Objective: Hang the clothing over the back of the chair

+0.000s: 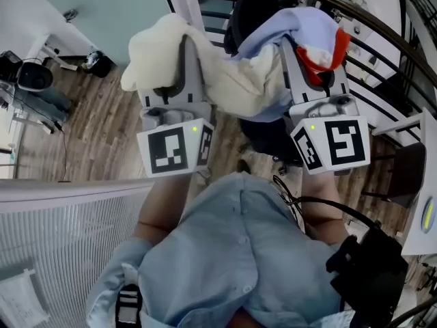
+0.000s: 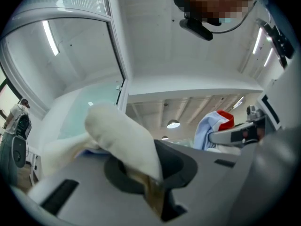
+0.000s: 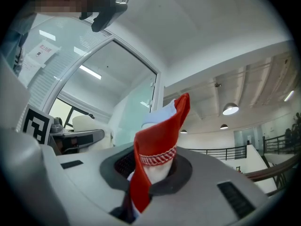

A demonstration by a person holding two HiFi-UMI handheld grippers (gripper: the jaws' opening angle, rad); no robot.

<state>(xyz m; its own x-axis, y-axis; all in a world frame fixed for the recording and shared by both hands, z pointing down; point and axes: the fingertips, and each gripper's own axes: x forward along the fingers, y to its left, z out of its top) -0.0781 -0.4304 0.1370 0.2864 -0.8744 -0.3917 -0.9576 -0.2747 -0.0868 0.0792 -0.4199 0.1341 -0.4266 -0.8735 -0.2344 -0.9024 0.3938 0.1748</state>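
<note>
The clothing, cream with a light blue part and red trim, hangs stretched between my two raised grippers. My left gripper is shut on its cream end. My right gripper is shut on the red-trimmed, light blue end. In the left gripper view the cream cloth is pinched in the left gripper. In the right gripper view the red cloth stands up out of the right gripper. The black chair stands just beyond and below the garment, mostly hidden by it.
A dark curved railing runs along the upper right behind the chair. Wooden floor lies to the left. A white ribbed panel is at the lower left, and a black device hangs at the person's right side.
</note>
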